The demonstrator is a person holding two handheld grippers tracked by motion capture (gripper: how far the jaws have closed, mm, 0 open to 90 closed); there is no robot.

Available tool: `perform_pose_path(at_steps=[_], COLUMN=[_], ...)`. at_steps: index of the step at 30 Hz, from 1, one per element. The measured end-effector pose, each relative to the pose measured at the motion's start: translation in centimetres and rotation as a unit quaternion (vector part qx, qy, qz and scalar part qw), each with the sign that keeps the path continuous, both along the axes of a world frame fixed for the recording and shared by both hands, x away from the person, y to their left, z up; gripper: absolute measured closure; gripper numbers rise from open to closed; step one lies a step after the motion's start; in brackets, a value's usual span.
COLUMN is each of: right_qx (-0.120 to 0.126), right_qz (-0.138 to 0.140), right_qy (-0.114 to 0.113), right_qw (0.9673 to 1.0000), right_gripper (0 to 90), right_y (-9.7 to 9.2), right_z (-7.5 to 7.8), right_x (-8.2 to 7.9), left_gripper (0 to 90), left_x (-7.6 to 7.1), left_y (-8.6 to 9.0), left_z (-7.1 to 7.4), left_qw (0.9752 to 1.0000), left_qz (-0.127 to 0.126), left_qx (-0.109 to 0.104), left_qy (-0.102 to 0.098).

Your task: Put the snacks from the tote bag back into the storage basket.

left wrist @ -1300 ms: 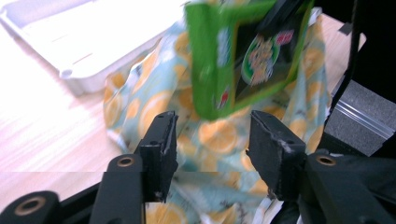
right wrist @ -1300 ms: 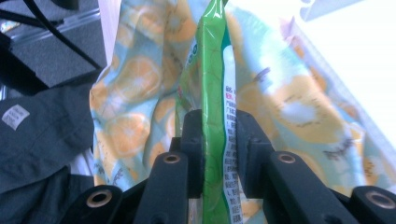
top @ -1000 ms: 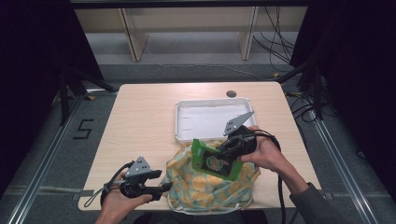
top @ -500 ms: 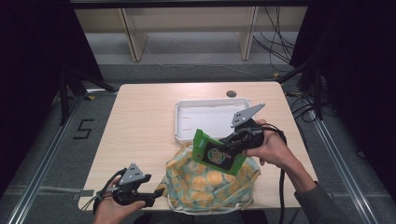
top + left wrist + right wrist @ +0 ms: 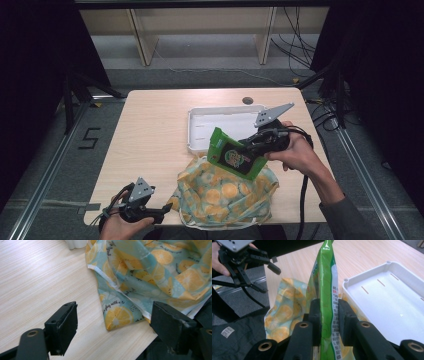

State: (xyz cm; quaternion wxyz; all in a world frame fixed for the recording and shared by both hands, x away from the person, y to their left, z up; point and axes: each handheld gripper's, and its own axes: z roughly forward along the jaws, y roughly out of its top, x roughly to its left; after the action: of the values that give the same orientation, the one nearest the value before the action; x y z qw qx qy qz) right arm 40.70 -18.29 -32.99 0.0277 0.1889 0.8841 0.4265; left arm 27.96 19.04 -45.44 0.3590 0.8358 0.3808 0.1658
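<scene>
A: Green pouch [image 5: 234, 159] was clamped in right gripper [image 5: 250, 145], lifted just above the bag [image 5: 225, 195], beside the tray [image 5: 200, 125].

B: Left gripper [image 5: 165, 212]?

A: Released. Jaws had just been opening at the bag's near corner, nothing between them.

B: Next step?

A: Probably carry the pouch over the tray rim, level, then drop low.

B: Views?

A: Right gripper view showed pads pinching the pouch edge-on; high view showed its printed face.
</scene>
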Motion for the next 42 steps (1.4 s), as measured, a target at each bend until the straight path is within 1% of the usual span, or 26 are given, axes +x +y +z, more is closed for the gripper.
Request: perform_pose_path(at_steps=[2, 3, 4, 5, 6, 9, 10, 11, 15, 16, 17, 18, 21, 22, 25, 26, 27, 29, 31, 32, 34, 35, 36, 40, 41, 42], right_qx=[-0.001, 0.005, 0.003, 0.007, 0.007, 0.008, 0.012, 0.01, 0.013, 0.013, 0.017, 0.021, 0.028, 0.029, 0.032, 0.032, 0.03, 0.037, 0.038, 0.039, 0.033, 0.036, 0.034, 0.037, 0.044, 0.037], right_qz=[-0.004, -0.003, -0.004, -0.007, -0.009, -0.018, -0.021, -0.018, -0.029, -0.03, -0.036, -0.037, -0.045, -0.047, -0.056, -0.059, -0.06, -0.071, -0.078, -0.085, -0.088, -0.097, -0.098, -0.122, -0.128, -0.133], right_qy=[0.006, -0.005, 0.001, -0.002, -0.006, 0.001, -0.005, -0.001, -0.001, -0.006, 0.001, -0.001, -0.008, -0.004, -0.005, -0.012, -0.004, -0.012, -0.008, -0.004, -0.011, -0.005, -0.013, -0.004, -0.004, 0.0], right_qw=[1.0, 1.0, 1.0, 0.9999, 0.9999, 0.9998, 0.9997, 0.9998, 0.9995, 0.9994, 0.9992, 0.9991, 0.9986, 0.9985, 0.9979, 0.9977, 0.9977, 0.9967, 0.9962, 0.9956, 0.9955, 0.9946, 0.9945, 0.9918, 0.9908, 0.9905], right_gripper=[76.2, 76.2, 76.3, 76.3, 76.2, 76.3, 76.3, 76.3, 76.3, 76.2, 76.3, 76.2, 76.3, 76.2, 76.2, 76.3, 76.2, 76.2, 76.2, 76.2, 76.2, 76.3, 76.2, 76.3, 76.2, 76.3], right_y=[-0.2, -0.2, -0.3, -0.4, -0.5, -0.7, -0.7, -0.8, -0.9, -1.0, -1.0, -1.1, -1.3, -1.4, -1.6, -1.7, -1.8, -1.9, -2.0, -2.1, -2.2, -2.2, -2.3, -2.5, -2.5, -2.6], right_z=[0.3, 0.4, 0.5, 0.6, 0.6, 0.8, 0.7, 0.8, 1.0, 1.2, 1.4, 1.5, 1.8, 1.9, 1.8, 1.8, 1.9, 1.8, 1.9, 1.9, 2.0, 2.0, 2.0, 2.1, 1.9, 1.9], right_x=[0.0, 0.1, 0.2, 0.2, 0.3, 0.6, 0.7, 0.9, 1.3, 1.4, 1.5, 1.6, 1.9, 2.0, 2.3, 2.4, 2.5, 2.9, 3.3, 3.5, 4.1, 4.2, 4.5, 5.5, 5.8, 6.2], left_gripper=[19.7, 19.6, 19.6, 19.6, 19.6, 19.6, 19.6, 19.6, 20.5, 20.5, 20.5, 20.5, 20.5, 20.5, 20.5, 20.4, 20.3, 20.3, 20.3, 20.3, 20.3, 20.3, 20.3, 20.3, 20.3, 20.3], left_x=[0.0, 0.0, -0.1, -0.1, 0.0, -0.2, -0.2, -0.2, -0.3, -0.3, -0.3, -0.3, -0.3, -0.3, -0.4, -0.3, -0.3, -0.2, -0.2, -0.2, -0.2, -0.2, -0.2, -0.1, -0.3, -0.3], left_y=[-0.1, -0.1, -0.1, 0.0, 0.1, 0.1, 0.2, 0.3, 0.3, 0.2, 0.3, 0.2, 0.3, 0.2, 0.1, 0.3, 0.2, 0.3, 0.3, 0.3, 0.2, 0.2, 0.3, 0.4, 0.4, 0.4], left_z=[-0.1, -0.1, -0.1, 0.0, 0.0, -0.3, -0.2, -0.2, -0.3, -0.3, -0.2, -0.3, -0.3, -0.3, -0.4, -0.3, -0.3, -0.3, -0.3, -0.3, -0.3, -0.3, -0.2, -0.1, -0.2, -0.2], left_qw=[1.0, 1.0, 1.0, 1.0, 1.0, 0.9999, 1.0, 0.9999, 0.9999, 1.0, 0.9999, 1.0, 0.9999, 0.9999, 1.0, 0.9999, 1.0, 0.9999, 0.9999, 0.9999, 1.0, 1.0, 0.9999, 0.9998, 1.0, 0.9999], left_qz=[0.005, 0.007, 0.004, 0.0, 0.0, 0.012, 0.008, 0.003, 0.0, 0.0, -0.001, 0.003, -0.002, -0.002, 0.005, 0.001, 0.002, -0.001, -0.004, -0.003, 0.001, 0.001, -0.003, 0.0, 0.003, 0.006], left_qx=[-0.005, -0.001, 0.001, 0.006, 0.003, -0.001, 0.003, 0.01, 0.013, 0.007, 0.014, 0.006, 0.014, 0.014, 0.002, 0.016, 0.006, 0.012, 0.016, 0.015, 0.006, 0.007, 0.013, 0.018, 0.009, 0.008], left_qy=[-0.001, -0.002, -0.001, -0.002, -0.004, 0.002, 0.003, 0.003, -0.003, -0.002, -0.006, -0.004, -0.002, -0.002, 0.0, -0.005, -0.003, -0.003, -0.003, -0.004, -0.005, -0.007, -0.004, -0.01, -0.001, -0.004])
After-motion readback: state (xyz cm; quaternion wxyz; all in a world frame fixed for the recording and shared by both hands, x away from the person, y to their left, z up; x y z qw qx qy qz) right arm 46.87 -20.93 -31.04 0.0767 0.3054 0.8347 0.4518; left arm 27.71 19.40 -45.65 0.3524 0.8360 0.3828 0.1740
